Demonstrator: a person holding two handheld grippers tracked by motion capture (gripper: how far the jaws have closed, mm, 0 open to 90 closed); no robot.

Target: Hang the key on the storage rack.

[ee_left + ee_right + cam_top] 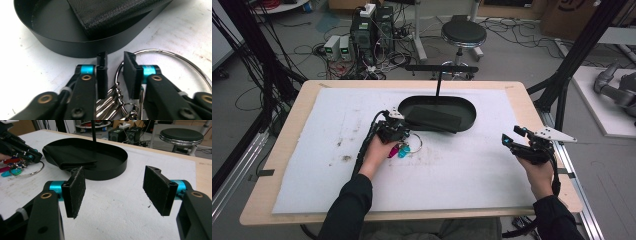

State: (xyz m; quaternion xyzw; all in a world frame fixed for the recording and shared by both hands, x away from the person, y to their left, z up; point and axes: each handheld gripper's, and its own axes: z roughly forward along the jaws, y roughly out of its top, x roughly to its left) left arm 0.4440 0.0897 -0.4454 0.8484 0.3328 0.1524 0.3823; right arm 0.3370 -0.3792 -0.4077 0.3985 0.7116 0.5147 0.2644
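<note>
The left gripper (114,75), jaws narrowly apart, is straddling the silver key ring's (175,56) clasps; ring lying flat, extending right, black oval tray (62,42) just beyond. The right gripper (115,190) is hanging wide open.

Silver key ring (175,56) with pink and teal tags (400,150); black tray (464,121) at twelve o'clock holds black cloth (432,119).

The left gripper (113,75) covers the key clips (113,100) at bottom centre, the big ring (175,53) runs off the right edge.
</note>
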